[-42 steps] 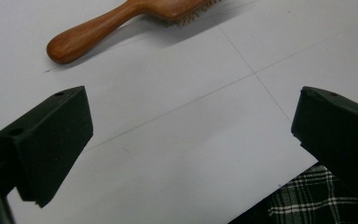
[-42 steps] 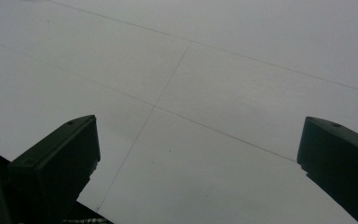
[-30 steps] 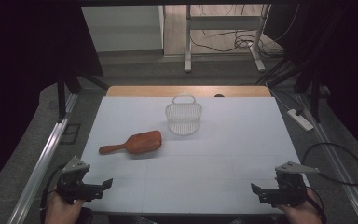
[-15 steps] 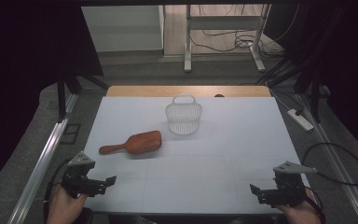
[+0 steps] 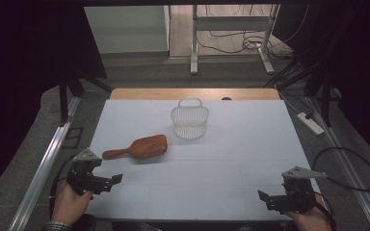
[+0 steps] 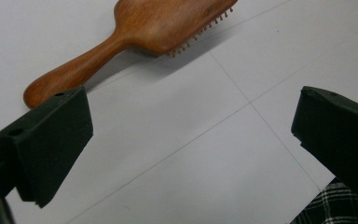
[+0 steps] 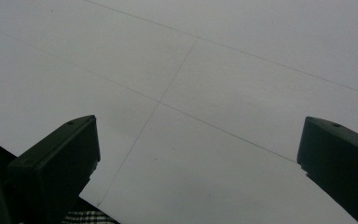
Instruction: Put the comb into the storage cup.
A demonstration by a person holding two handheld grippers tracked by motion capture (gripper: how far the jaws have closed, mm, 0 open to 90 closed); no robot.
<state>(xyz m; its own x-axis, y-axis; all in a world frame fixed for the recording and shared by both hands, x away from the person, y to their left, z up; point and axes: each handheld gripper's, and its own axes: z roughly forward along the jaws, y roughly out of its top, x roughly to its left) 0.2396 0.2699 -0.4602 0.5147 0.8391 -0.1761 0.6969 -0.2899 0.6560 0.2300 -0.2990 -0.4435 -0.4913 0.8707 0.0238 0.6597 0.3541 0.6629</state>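
1. The left gripper [image 5: 115, 179], held in a hand [image 5: 71, 202] at the lower left of the high view, hangs over the white table [image 5: 231, 159] with its jaws spread wide and nothing between them. In the left gripper view [image 6: 191, 135] only bare tabletop lies in the gap.
2. Just above that gripper in the high view lies the wooden hairbrush [image 5: 137, 147], left of the frame's centre, handle pointing toward the left edge and paddle head toward the middle. In the left gripper view the hairbrush [image 6: 140, 32] runs across the upper left of the frame, bristles down along its lower edge, its handle end near the tip of the left-hand jaw but apparently not touching it; the angle makes that hard to judge.
3. The right gripper [image 5: 262, 197], at the lower right of the high view, is likewise wide open and empty. In the right gripper view [image 7: 198, 154] it looks down on plain white surface crossed by thin seams.
4. A white mesh basket [image 5: 189, 120] with a hoop handle stands upright in the upper middle of the table, near the hairbrush's head but apart from it, and well away from both grippers.
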